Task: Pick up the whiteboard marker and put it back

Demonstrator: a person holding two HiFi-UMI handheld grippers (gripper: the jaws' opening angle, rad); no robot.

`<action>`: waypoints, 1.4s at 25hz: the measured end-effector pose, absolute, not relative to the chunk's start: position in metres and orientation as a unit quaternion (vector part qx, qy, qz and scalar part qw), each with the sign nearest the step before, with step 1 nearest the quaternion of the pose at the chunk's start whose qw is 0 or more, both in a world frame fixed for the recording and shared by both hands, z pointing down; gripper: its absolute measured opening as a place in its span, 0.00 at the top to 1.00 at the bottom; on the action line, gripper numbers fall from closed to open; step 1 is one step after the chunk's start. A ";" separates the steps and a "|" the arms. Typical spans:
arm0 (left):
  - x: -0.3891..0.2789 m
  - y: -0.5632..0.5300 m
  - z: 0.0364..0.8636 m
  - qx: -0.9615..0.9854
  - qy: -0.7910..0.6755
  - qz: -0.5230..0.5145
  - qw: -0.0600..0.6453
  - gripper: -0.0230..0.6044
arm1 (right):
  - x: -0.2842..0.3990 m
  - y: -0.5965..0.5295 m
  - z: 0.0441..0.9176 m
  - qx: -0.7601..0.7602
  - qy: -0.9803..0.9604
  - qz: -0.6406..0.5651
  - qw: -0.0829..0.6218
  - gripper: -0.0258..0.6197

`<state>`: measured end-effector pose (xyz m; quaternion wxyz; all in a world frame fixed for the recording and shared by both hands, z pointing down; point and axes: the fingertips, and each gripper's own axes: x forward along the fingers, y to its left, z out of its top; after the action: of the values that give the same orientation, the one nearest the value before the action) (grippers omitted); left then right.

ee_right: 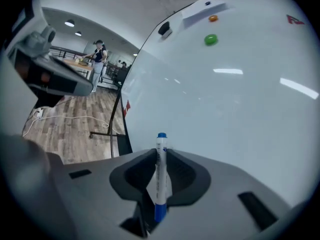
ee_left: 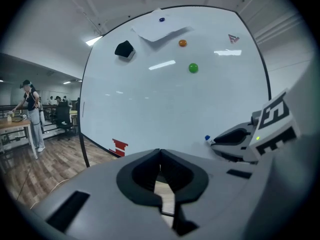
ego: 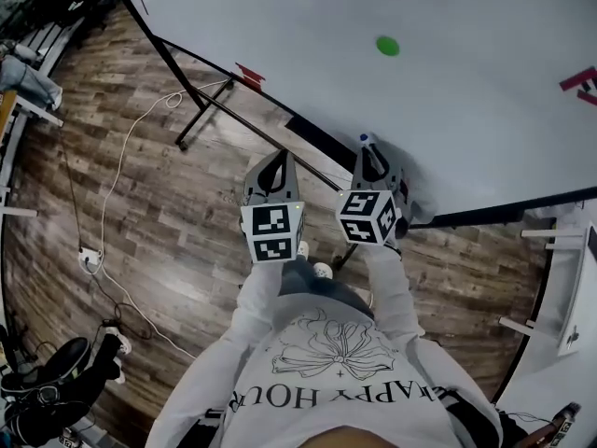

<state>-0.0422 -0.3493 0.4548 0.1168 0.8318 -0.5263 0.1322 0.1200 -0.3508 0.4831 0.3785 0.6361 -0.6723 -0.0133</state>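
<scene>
Head view: left gripper [ego: 274,166] and right gripper [ego: 369,152] are side by side, near the lower edge of the whiteboard [ego: 448,82].

Left gripper view: jaws closed together, nothing between them.

Right gripper view: jaws clamped on the whiteboard marker [ee_right: 160,169], which stands upright with one blue end toward the whiteboard.

Judgement: pickup done, putting back still to do. No resting place for it can be made out.

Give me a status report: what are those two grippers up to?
Left gripper shut, empty. Right gripper shut on marker, facing the whiteboard. Nothing seen between marker and whiteboard.
</scene>
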 end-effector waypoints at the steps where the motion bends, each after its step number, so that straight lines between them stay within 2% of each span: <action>1: -0.036 -0.347 0.452 0.836 -0.521 0.131 0.114 0.95 | 0.125 -0.346 0.476 0.645 -0.671 -0.010 0.366 0.86; 11: 0.042 -0.328 0.423 0.877 -0.459 0.115 0.084 0.95 | 0.205 -0.287 0.411 0.744 -0.638 0.022 0.196 0.86; 19: 0.087 -0.316 0.415 0.896 -0.424 0.111 0.071 0.95 | 0.259 -0.246 0.401 0.796 -0.598 0.034 0.088 0.86; 29: 0.114 -0.306 0.420 0.907 -0.397 0.123 0.067 0.95 | 0.283 -0.227 0.421 0.818 -0.574 0.029 0.026 0.86; 35: 0.119 -0.306 0.423 0.908 -0.394 0.129 0.069 0.95 | 0.288 -0.225 0.452 0.821 -0.568 0.048 0.019 0.86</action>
<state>0.1187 -0.3063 0.4234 0.0687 0.9076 -0.3938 0.1286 0.2880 -0.2250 0.4524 0.0193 0.8213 -0.5682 0.0480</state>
